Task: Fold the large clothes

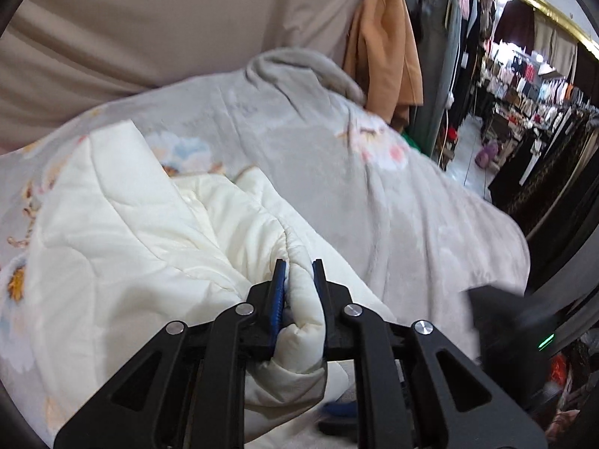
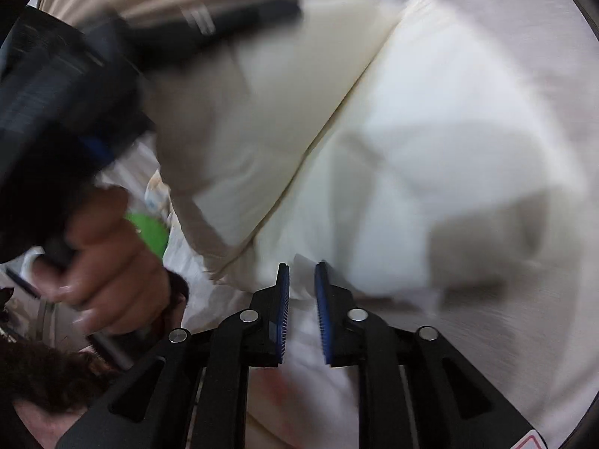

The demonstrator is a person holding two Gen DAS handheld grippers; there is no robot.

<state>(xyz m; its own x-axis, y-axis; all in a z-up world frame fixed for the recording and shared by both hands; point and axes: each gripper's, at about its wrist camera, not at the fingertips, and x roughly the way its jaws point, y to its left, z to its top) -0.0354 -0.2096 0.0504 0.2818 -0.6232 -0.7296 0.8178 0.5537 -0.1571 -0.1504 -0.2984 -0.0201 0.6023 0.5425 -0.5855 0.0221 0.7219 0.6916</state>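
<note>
Where the left gripper [image 1: 299, 273] reaches forward in its own wrist view, its blue-padded jaws are clamped on a puffy rolled edge of the cream quilted garment [image 1: 123, 232], which bulges out between and below the fingers. From there the garment runs up and to the left in soft stitched panels and lies on a grey floral bedspread [image 1: 318, 157] that covers the surface underneath. Beyond the bedspread a beige fabric backdrop [image 1: 168, 22] fills the upper left, and an orange-brown coat [image 1: 385, 48] hangs just to the right of it. Farther off on the right, racks of hanging clothes [image 1: 531, 86] line a shop aisle.

In the right wrist view, the right gripper [image 2: 301, 273] has its jaws close together with a thin fold of white fabric pinched between the blue pads. The same cream quilted garment [image 2: 393, 157] spreads ahead of it, blurred by motion, with a long seam crossing diagonally. On the left of this view a hand [image 2: 108, 262] grips the handle of the other black gripper, whose body is a dark blur above.
</note>
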